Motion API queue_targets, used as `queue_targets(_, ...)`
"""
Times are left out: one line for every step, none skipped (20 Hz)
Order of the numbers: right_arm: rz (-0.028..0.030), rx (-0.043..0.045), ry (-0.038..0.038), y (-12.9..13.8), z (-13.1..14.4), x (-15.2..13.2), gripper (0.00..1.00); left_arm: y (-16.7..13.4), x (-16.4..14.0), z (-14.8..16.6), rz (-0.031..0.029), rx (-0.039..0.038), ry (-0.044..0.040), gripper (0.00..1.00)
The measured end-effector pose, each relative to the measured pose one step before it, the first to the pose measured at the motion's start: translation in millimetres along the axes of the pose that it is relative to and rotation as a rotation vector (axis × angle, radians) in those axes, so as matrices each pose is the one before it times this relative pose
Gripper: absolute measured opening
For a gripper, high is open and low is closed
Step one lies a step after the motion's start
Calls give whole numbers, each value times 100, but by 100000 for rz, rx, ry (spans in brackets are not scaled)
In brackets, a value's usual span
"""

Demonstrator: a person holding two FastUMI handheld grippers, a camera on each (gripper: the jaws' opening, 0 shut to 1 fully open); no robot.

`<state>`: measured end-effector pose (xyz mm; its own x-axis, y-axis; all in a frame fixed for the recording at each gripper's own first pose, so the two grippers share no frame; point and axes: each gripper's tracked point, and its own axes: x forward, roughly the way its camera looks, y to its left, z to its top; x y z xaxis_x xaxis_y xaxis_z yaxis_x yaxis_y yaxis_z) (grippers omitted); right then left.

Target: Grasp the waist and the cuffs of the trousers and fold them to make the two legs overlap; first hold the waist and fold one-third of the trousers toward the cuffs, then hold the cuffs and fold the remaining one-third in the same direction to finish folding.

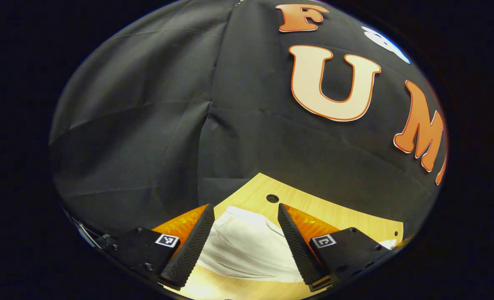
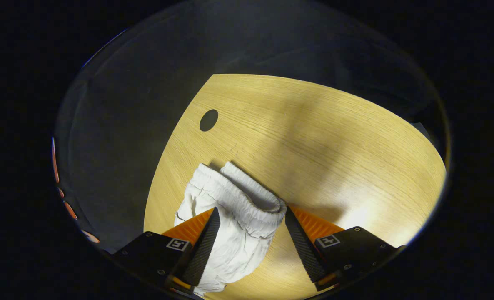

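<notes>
White trousers lie on a light wooden table. In the right gripper view their elastic waist [image 2: 247,196] is bunched and curls between the fingers of my right gripper [image 2: 251,216], which stands open around it with gaps at both sides. In the left gripper view a smoother white stretch of the trousers [image 1: 247,246] lies flat on the table between the fingers of my left gripper [image 1: 245,212], also open and hovering over the cloth. Which end of the trousers this is I cannot tell.
The wooden table [image 2: 313,137] has a round cable hole [image 2: 208,120], which also appears in the left gripper view as a hole [image 1: 272,198] just beyond the cloth. Black booth cloth hangs close behind the table's far edge.
</notes>
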<state>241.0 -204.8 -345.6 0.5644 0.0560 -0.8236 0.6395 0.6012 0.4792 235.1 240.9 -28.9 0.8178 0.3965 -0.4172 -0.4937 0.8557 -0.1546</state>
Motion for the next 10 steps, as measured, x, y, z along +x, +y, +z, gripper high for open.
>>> queue_targets(-632, 18, 114, -152, -1, 76, 83, 2, 65, -21, 979, -26, -31, 100)
queue_targets(-910, -372, -769, -351, 260, 248, 77, -159, -26, 8, 740, 94, 108, 100)
queue_targets(760, -495, -26, 23, -183, -149, 54, -54, -70, 199, 527, 28, -142, 100)
queue_targets(666, 573, -801, 103, 77, 66, 47, -44, -135, 160, 371, -19, -92, 100)
queue_targets(632, -310, -909, 457, 128, -16, 32, -58, -105, 96, -118, -32, -311, 100)
queue_targets(773, -1814, -1849, 168, 244, -187, 17, -18, 46, 115, -297, 317, -444, 100)
queue_targets(611, -1668, -2532, 198, 213, -492, 9, -19, -15, -96, -257, 662, -249, 100)
queue_targets(1434, -1630, -2480, 507, 268, -695, 7, -14, 75, 49, -252, 518, 217, 100)
queue_targets(2103, -1329, -2803, 788, 230, -874, 5, -33, -93, 42, -668, 99, 229, 100)
queue_targets(2987, -623, -2169, 1162, 254, -1080, 5, -40, 12, 27, -917, 120, -72, 100)
